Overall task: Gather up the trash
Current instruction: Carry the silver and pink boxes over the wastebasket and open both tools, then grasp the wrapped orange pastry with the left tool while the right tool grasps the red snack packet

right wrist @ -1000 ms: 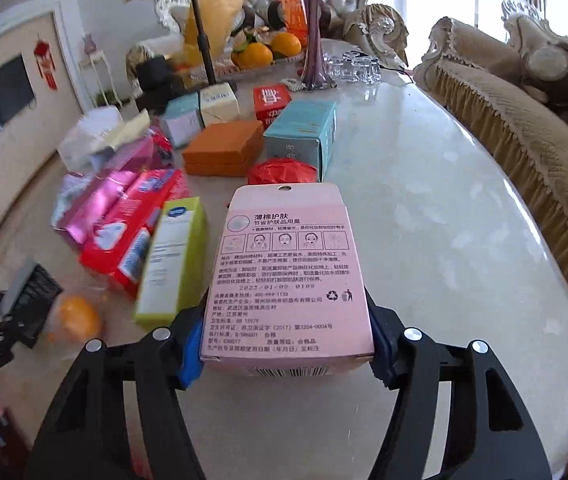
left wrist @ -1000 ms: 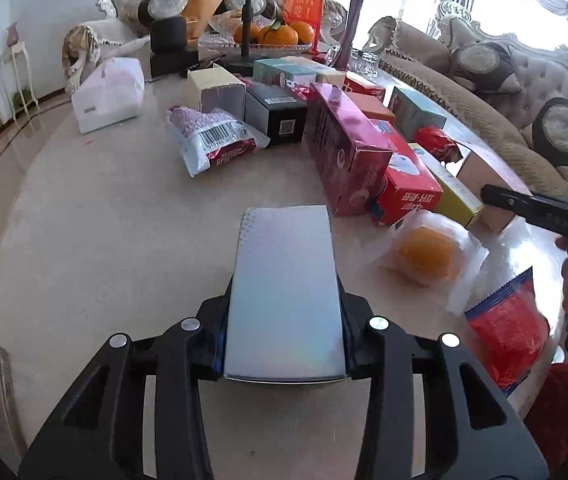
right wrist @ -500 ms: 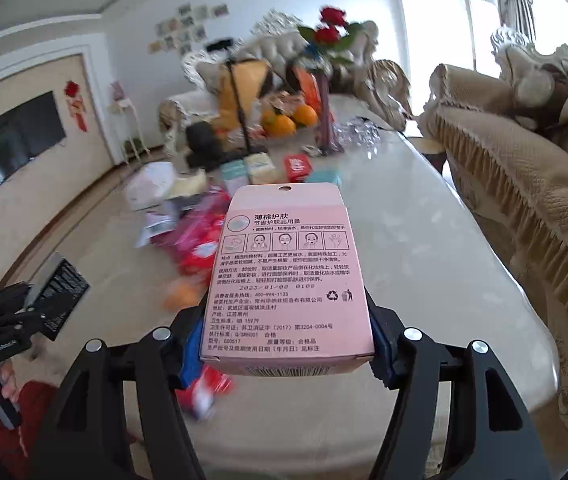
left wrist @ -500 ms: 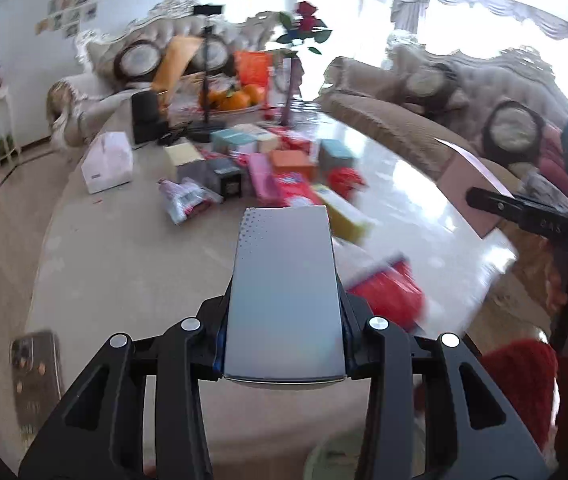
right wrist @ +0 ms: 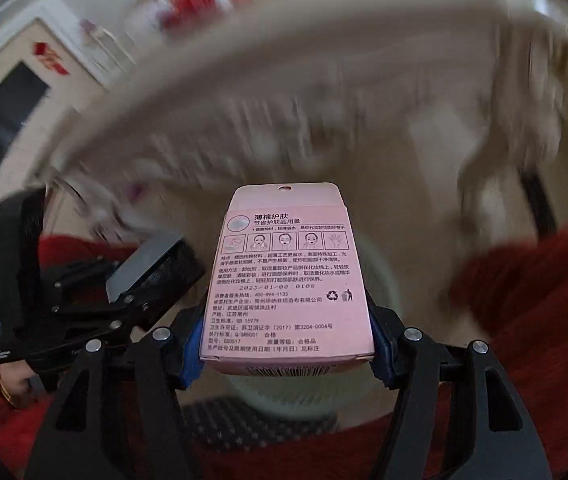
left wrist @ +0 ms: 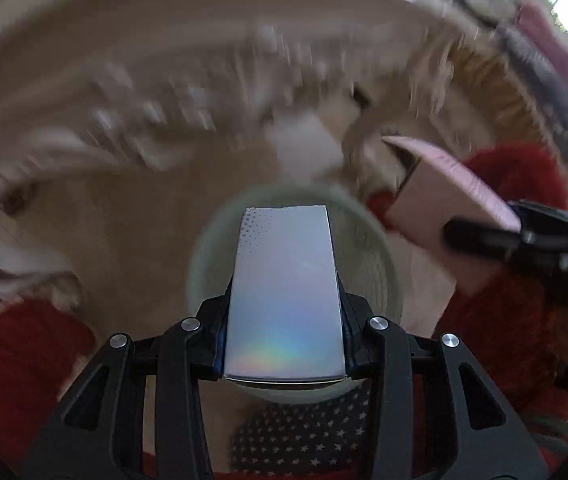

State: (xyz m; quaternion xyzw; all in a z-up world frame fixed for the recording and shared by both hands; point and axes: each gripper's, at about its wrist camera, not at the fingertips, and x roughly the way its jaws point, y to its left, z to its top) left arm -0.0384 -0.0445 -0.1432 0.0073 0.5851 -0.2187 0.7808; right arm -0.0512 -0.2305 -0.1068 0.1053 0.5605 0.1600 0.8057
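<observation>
Above pale green bin [left wrist: 380,264]: left gripper [left wrist: 284,320] clamped on silver holographic box [left wrist: 284,292], angled steeply down over bin mouth. Just beside, right gripper [right wrist: 288,336] clamped on pink printed box [right wrist: 288,276], also over bin [right wrist: 380,280]. Red-clad legs [left wrist: 15,364] either side of bin. Background heavily blurred; table edge [right wrist: 284,52] barely legible.

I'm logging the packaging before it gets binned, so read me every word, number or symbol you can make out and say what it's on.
On the pink box in the right gripper:
"薄棉护肤"
"节省护肤品用量"
"400-994-1133"
"2023-01-09 0108", faint
"江苏常州"
"GB 15979"
"(2017) 第3204-0004号"
Recycling and bin symbols; a barcode, digits unreadable.
The finer instruction lines: too small to read reliably.
Silver box in the left gripper: no text visible.
The left gripper body has small white lettering, unreadable.
Everything else: blurred.
</observation>
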